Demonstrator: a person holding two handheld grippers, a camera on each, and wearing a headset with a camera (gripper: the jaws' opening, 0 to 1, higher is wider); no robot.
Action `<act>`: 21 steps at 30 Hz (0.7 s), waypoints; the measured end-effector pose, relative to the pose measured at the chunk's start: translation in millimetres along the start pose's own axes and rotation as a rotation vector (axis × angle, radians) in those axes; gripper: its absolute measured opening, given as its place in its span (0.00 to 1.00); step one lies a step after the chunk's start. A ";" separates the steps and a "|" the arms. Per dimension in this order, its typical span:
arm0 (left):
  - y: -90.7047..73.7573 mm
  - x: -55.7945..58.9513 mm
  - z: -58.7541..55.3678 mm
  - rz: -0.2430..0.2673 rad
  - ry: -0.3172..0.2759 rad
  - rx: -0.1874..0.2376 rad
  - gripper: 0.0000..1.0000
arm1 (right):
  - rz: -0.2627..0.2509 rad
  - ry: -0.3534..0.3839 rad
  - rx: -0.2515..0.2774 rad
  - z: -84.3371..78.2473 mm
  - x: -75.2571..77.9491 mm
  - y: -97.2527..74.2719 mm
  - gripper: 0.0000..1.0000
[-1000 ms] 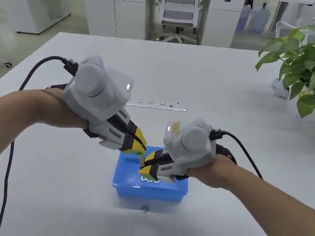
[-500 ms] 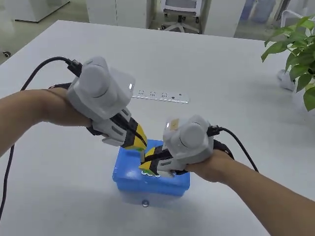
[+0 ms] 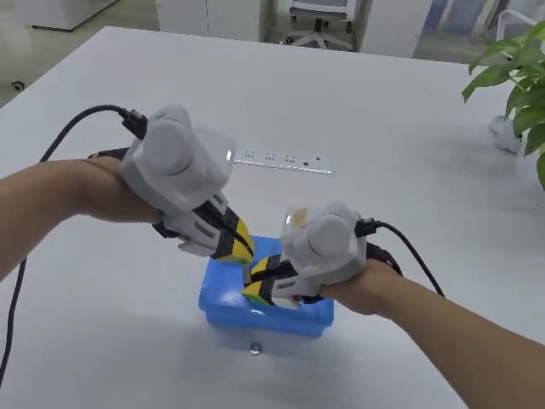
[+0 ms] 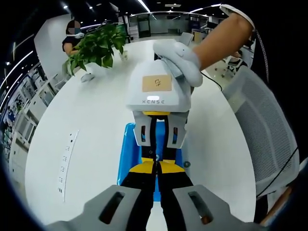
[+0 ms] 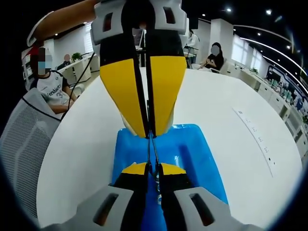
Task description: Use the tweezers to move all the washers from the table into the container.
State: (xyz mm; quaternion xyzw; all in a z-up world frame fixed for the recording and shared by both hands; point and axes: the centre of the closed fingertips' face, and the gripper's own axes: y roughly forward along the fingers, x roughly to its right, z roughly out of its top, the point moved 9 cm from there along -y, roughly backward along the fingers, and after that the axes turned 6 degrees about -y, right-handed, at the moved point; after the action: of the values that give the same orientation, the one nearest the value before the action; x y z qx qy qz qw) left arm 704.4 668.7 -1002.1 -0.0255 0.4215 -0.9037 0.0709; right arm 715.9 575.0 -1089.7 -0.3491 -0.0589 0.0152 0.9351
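We have both grippers meeting tip to tip over the blue container [image 3: 220, 296], which sits toward the near edge of the desk [image 3: 383, 119]. The left gripper [image 3: 242, 250] has its fingers pressed together, and so does the right gripper [image 3: 253, 290]. In the right gripper view a pair of thin dark tweezers [image 5: 149, 144] runs from one closed set of fingers into the other, so we judge that both have hold of it. One washer [image 3: 255, 348] lies flat on the desk just beside the container's near wall, apart from it. We cannot tell whether any washers are already inside, since the grippers cover the opening. We expect the washer to be light, hard and slick, and lying flat it gives little edge to catch. The tweezer tips should pinch across its ring, one tip through the hole and one outside the rim. A squeeze that is too hard or off centre could flick it away. The tweezers look thin and springy, so we would hold them at mid-length, where closing the fingers also closes the tips.
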 end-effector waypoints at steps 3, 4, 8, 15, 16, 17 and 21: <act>0.6 0.1 -0.1 0.000 0.001 -0.002 0.05 | 0.002 0.000 -0.002 -0.6 0.1 0.7 0.10; 0.9 0.1 -0.1 0.000 0.001 -0.002 0.05 | 0.001 0.001 -0.001 -0.7 0.3 0.7 0.10; 1.6 0.1 0.8 0.001 0.003 -0.002 0.05 | 0.000 0.000 -0.002 -0.7 0.5 0.1 0.10; 1.4 2.3 3.2 -0.001 0.011 -0.004 0.05 | -0.001 -0.009 -0.007 0.0 -0.8 -2.0 0.10; 1.0 2.5 3.6 -0.001 0.012 -0.004 0.05 | -0.003 -0.010 -0.007 0.5 -0.9 -2.7 0.10; 0.3 2.7 4.2 0.000 0.013 -0.003 0.05 | -0.005 -0.012 -0.007 1.0 -1.0 -3.2 0.10; -2.4 4.4 5.9 0.002 0.015 -0.001 0.05 | -0.011 -0.016 -0.004 3.1 -1.5 -5.2 0.10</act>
State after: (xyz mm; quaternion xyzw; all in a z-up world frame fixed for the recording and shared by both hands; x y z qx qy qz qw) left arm 700.4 665.1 -996.5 -0.0182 0.4226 -0.9035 0.0688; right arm 713.9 573.0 -1084.1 -0.3505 -0.0685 0.0128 0.9340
